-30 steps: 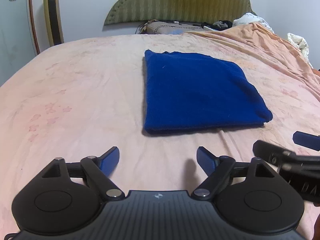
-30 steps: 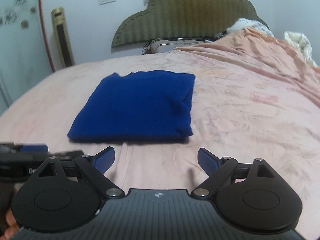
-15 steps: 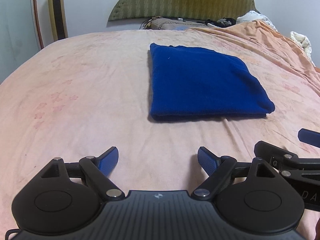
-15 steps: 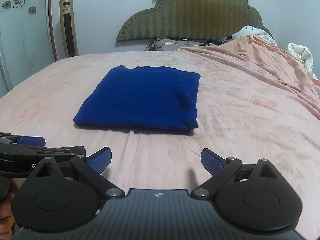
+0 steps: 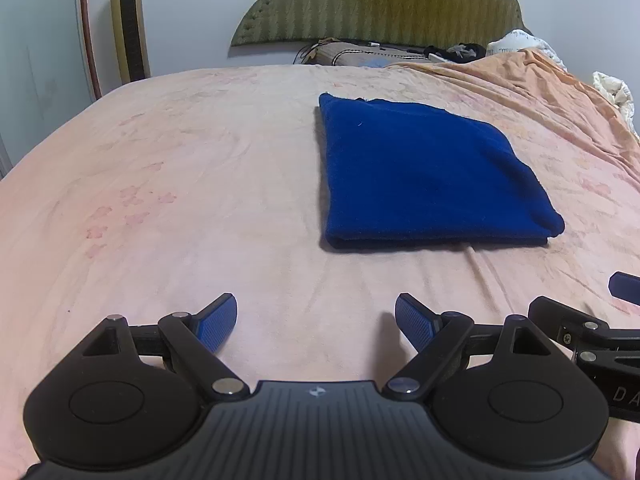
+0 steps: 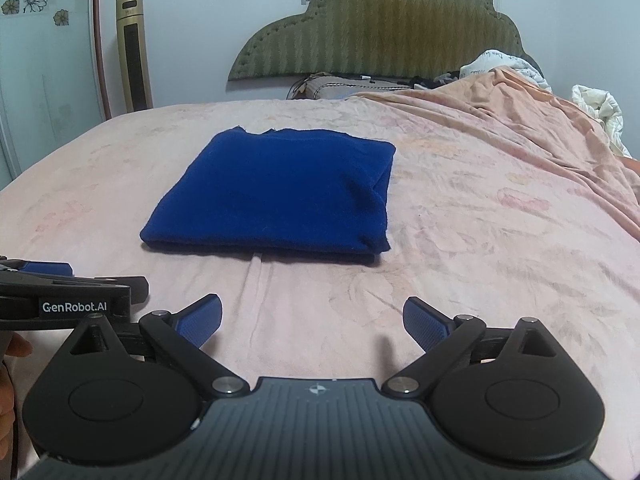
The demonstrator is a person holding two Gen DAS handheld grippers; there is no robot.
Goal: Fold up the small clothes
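Note:
A dark blue garment [image 5: 424, 172] lies folded into a flat rectangle on the pink bed sheet [image 5: 200, 184]; it also shows in the right wrist view [image 6: 280, 196]. My left gripper [image 5: 316, 320] is open and empty, held above the sheet, near of the garment and to its left. My right gripper [image 6: 312, 320] is open and empty, near of the garment's front edge. Each gripper shows at the edge of the other's view: the right one in the left wrist view [image 5: 600, 320], the left one in the right wrist view [image 6: 60, 292].
An olive padded headboard [image 6: 380, 32] stands at the far end of the bed. A peach blanket [image 6: 520, 120] is bunched on the right side, with white bedding [image 6: 596, 108] behind it. A gold tower fan [image 6: 134, 48] stands by the left wall.
Both grippers have pulled back and risen a little from the folded garment, which now looks farther away. Both stay open and the garment has not moved.

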